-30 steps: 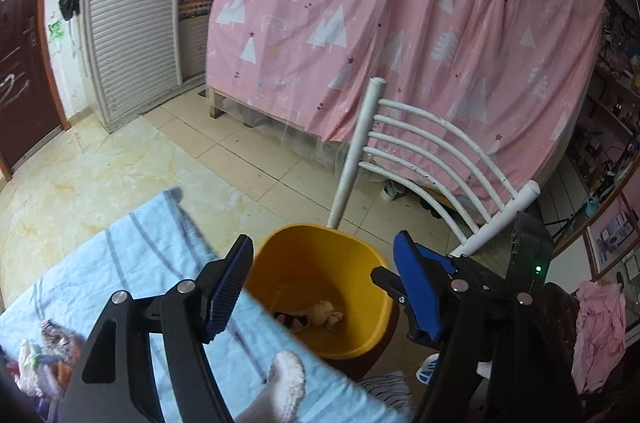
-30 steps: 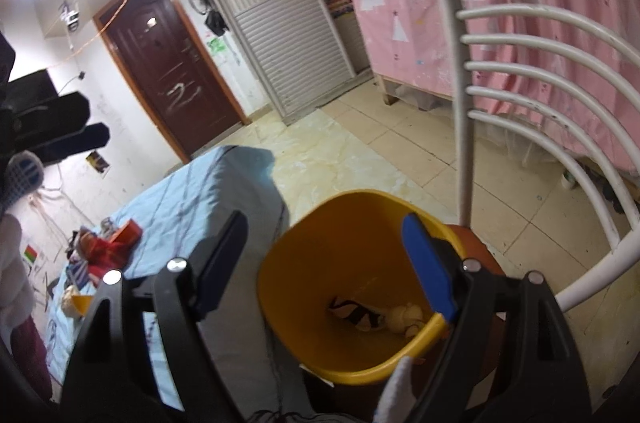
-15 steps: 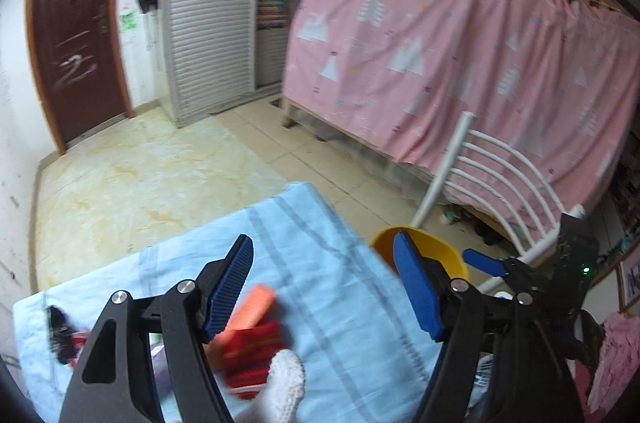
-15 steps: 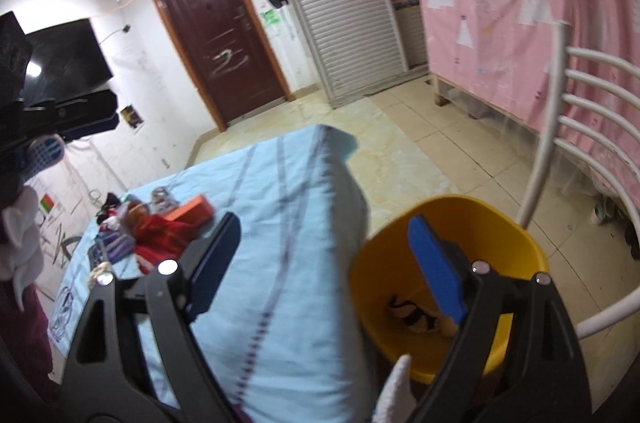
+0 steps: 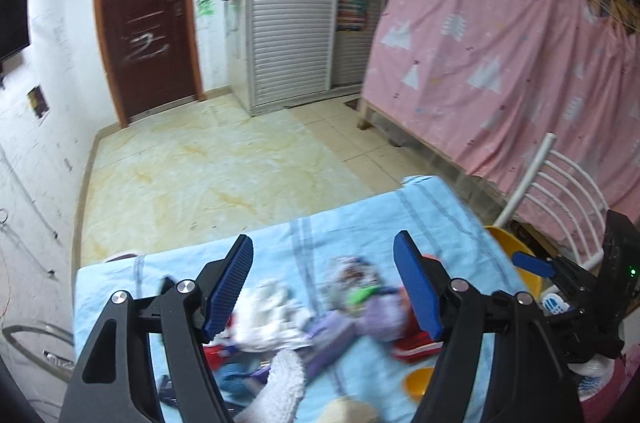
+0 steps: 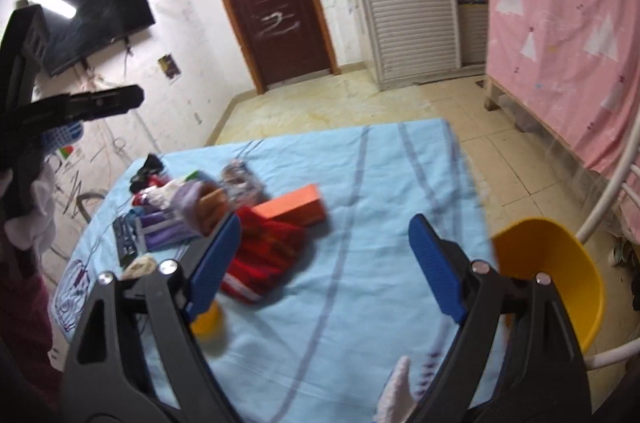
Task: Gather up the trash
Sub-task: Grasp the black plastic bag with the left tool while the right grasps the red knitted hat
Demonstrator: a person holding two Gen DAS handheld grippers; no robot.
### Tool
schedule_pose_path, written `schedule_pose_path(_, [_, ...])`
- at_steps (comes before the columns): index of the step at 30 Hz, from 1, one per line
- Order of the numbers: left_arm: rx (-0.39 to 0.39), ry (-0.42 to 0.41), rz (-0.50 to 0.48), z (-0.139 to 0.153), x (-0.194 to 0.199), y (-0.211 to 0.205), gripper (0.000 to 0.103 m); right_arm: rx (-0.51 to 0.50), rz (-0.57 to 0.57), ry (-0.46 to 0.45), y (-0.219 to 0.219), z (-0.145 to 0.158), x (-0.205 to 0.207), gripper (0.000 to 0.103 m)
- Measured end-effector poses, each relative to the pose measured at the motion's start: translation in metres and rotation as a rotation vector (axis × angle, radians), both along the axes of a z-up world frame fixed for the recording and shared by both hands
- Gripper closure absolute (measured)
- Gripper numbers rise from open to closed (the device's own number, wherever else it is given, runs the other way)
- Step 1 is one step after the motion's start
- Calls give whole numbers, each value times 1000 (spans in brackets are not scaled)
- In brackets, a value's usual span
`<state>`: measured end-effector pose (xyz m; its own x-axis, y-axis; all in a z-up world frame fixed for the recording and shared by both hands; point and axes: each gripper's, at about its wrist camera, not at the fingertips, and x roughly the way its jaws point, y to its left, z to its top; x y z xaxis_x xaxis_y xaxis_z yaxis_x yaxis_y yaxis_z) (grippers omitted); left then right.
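Now both grippers hang over the blue-clothed table (image 6: 360,159) with nothing between their pads: the left gripper (image 5: 324,287) released, the right gripper (image 6: 324,263) with jaws just widened. The trash pile (image 6: 192,199) sits toward the table's left edge; the yellow bin (image 6: 560,271) stands off its right edge

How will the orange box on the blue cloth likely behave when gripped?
The orange box has straight edges and flat faces, so it is probably stiff and easy to pinch. It looks like light cardboard. It leans on the red bag, so it may shift.
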<state>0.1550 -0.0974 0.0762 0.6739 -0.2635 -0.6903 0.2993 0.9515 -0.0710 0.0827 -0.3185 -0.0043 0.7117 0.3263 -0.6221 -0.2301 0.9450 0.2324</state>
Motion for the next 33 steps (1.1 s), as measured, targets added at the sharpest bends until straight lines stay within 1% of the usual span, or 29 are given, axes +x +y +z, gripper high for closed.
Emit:
schedule_pose_path(8, [29, 30, 105, -21, 12, 69, 39, -31, 63, 89, 45, -19, 11, 20])
schedule_pose_path(12, [51, 65, 169, -41, 24, 103, 38, -39, 82, 135, 61, -29, 19, 17])
schedule_pose_path(19, [55, 165, 212, -79, 44, 130, 37, -77, 84, 202, 73, -44, 29, 17])
schedule_pose_path(26, [37, 269, 228, -110, 63, 142, 37, -141, 80, 203, 84, -45, 30, 18])
schedule_pose_path(28, [16, 299, 226, -118, 65, 146, 37, -170, 70, 196, 88, -45, 29, 24])
schedule_pose_path(29, [7, 309, 225, -121, 66, 148, 37, -177, 68, 191, 90, -45, 29, 30])
schedule_pose_path(31, [-6, 327, 221, -127, 67, 150, 37, -180, 68, 185, 92, -44, 28, 34])
schedule_pose_path(32, [-5, 325, 223, -128, 67, 148, 38, -182, 69, 182, 91, -44, 28, 38])
schedule_pose_path(33, [-7, 327, 221, -128, 66, 148, 40, -187, 65, 176, 92, -44, 27, 46])
